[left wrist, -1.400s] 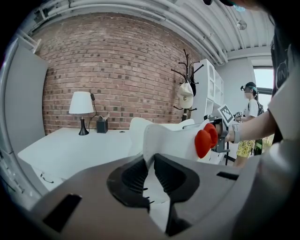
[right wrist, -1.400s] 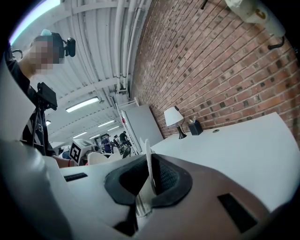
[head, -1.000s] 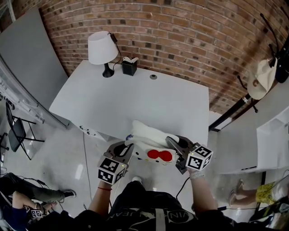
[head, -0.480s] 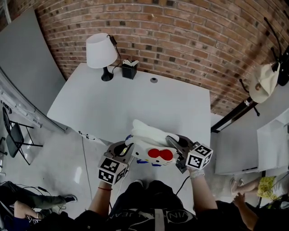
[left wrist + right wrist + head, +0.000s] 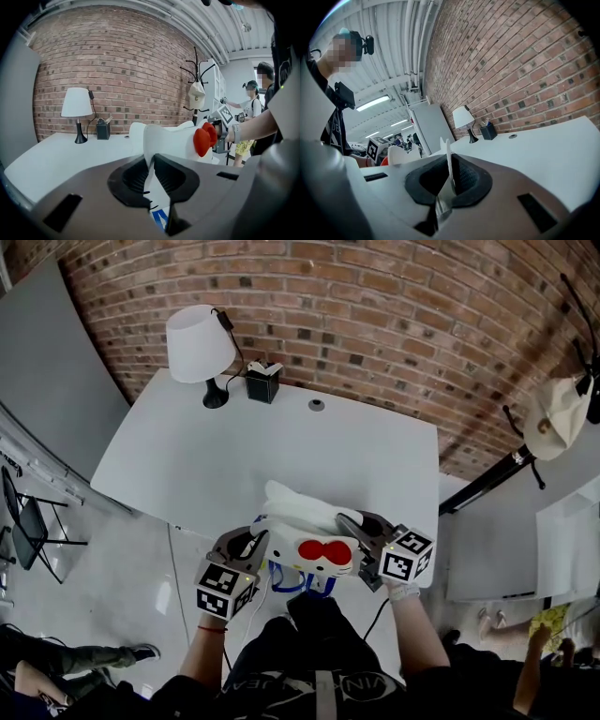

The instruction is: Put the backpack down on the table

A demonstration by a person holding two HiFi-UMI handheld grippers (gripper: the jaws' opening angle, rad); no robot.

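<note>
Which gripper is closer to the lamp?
Left. The left gripper holds the backpack on the lamp's side of the table. The right gripper holds the backpack's other side, farther from the lamp.

— Found the white surface (image 5: 281,460) where?
— Up against the brick wall (image 5: 375,315), long edge to it.
— Carried what?
— Held a white-shaded lamp (image 5: 200,345) at the far left corner, a small black box (image 5: 262,384) just beside it on the right, and a little round disc (image 5: 317,405) farther right, apart.
</note>
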